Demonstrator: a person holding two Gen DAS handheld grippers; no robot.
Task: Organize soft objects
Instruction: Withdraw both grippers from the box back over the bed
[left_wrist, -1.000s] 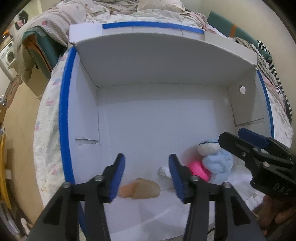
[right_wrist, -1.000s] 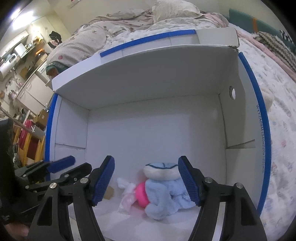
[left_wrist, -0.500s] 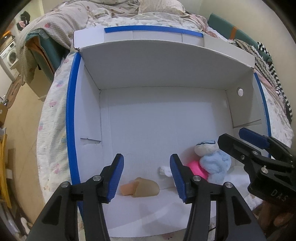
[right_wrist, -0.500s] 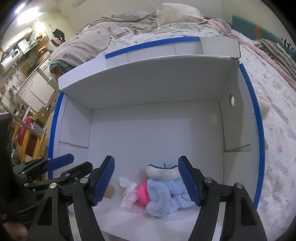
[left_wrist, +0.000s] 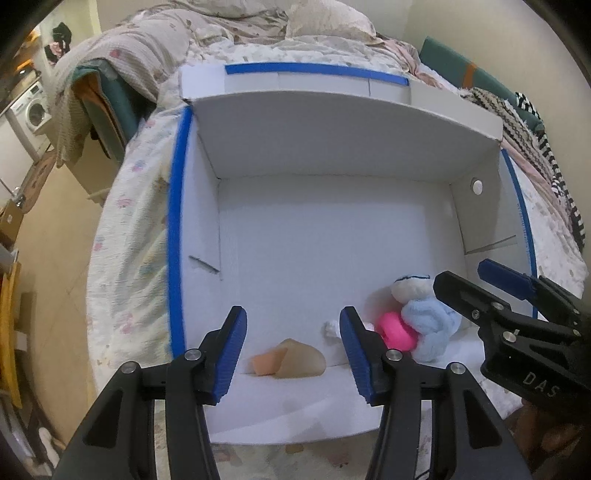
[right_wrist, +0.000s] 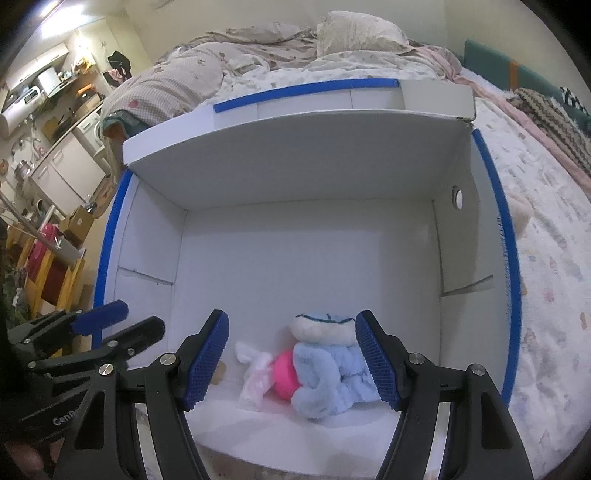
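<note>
three soft things, a light blue plush toy (right_wrist: 328, 373), a pink ball (right_wrist: 283, 377) and a tan soft piece (left_wrist: 291, 359), already lie at the near side of the white cardboard box (left_wrist: 332, 236), while the left gripper (left_wrist: 291, 350) and the right gripper (right_wrist: 291, 360) hover wide and empty, and a beige plush (right_wrist: 519, 218) on the bed to the right looks left to collect.

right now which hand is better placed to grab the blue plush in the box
Right. The right gripper is open, and the blue plush shows between its fingers. The left gripper frames the tan soft piece instead, with the plush off to its right.
</note>
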